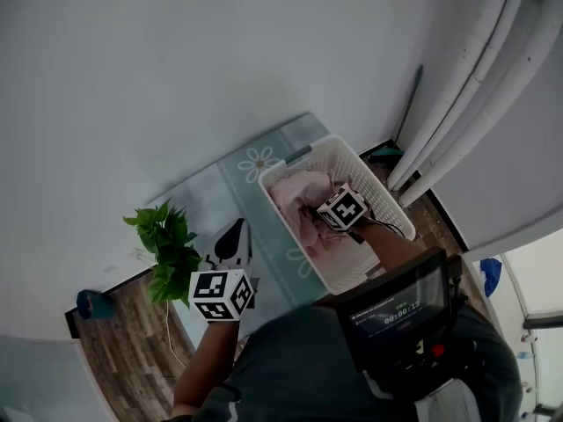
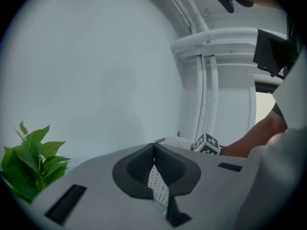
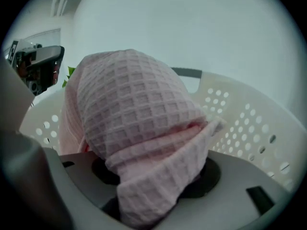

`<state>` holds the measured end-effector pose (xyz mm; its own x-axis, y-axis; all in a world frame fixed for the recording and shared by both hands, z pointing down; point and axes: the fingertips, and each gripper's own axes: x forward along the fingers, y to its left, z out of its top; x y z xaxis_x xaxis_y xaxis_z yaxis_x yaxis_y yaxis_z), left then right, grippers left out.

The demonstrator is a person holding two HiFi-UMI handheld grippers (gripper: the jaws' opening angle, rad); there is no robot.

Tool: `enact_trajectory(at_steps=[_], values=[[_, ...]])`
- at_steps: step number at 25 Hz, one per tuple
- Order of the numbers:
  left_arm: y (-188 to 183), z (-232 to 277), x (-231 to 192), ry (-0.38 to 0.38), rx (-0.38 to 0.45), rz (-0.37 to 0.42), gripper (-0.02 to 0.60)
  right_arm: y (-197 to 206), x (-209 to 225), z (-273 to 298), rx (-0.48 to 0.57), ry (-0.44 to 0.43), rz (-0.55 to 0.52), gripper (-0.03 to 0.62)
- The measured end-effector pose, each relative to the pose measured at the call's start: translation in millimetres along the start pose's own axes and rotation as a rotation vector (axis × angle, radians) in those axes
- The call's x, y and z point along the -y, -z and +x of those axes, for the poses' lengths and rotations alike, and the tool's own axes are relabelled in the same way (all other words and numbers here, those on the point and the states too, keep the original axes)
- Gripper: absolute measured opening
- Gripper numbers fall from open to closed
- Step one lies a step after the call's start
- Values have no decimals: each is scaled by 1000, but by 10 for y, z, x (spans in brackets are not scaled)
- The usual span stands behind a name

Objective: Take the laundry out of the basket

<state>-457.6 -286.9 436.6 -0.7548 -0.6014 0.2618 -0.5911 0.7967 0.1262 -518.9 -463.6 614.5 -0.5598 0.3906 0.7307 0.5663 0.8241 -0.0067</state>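
Note:
A white perforated laundry basket (image 1: 361, 161) stands on the floor with pink laundry (image 1: 295, 196) piled in it. My right gripper (image 1: 321, 215) reaches down into the basket, its marker cube above the pile. In the right gripper view a pink waffle-weave cloth (image 3: 139, 114) is bunched between the jaws of the right gripper (image 3: 153, 178), which are shut on it, with the basket wall (image 3: 249, 123) behind. My left gripper (image 1: 234, 243) hovers left of the basket, over the mat. In its own view the left gripper (image 2: 154, 152) has its jaws together and holds nothing.
A pale mat with flower prints (image 1: 255, 170) lies under the basket. A green potted plant (image 1: 167, 249) stands left of my left gripper. White pipes (image 1: 475, 86) run down the wall at the right. A wood floor (image 1: 132, 350) shows beside the mat.

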Motion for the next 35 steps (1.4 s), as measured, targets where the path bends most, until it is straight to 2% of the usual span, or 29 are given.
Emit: enact_trajectory(at_steps=[3,8,12,16,20,26,35], values=[[-133,4,15,-12,36,2,8,-93,-18,-276,78,31,50,299],[-342,55,187,39,77,10,8,-340,-76,-794,221,66,72,299],[-531,51,251,23,132,16,8,-565,-134,-1264,354,91,106,299],[-768,15,459,61,175,34,8,-817,-203,-1871,486,130,114,299],[-955,49,724,153,193,56,8,-959,-217,-2424,584,198,133,300],[-1144,130,1202,317,210,83,8,-915,-224,-3180,673,339,194,301],[-1138,229,2093,524,196,107,8,-513,-142,-4166,755,540,279,301]])
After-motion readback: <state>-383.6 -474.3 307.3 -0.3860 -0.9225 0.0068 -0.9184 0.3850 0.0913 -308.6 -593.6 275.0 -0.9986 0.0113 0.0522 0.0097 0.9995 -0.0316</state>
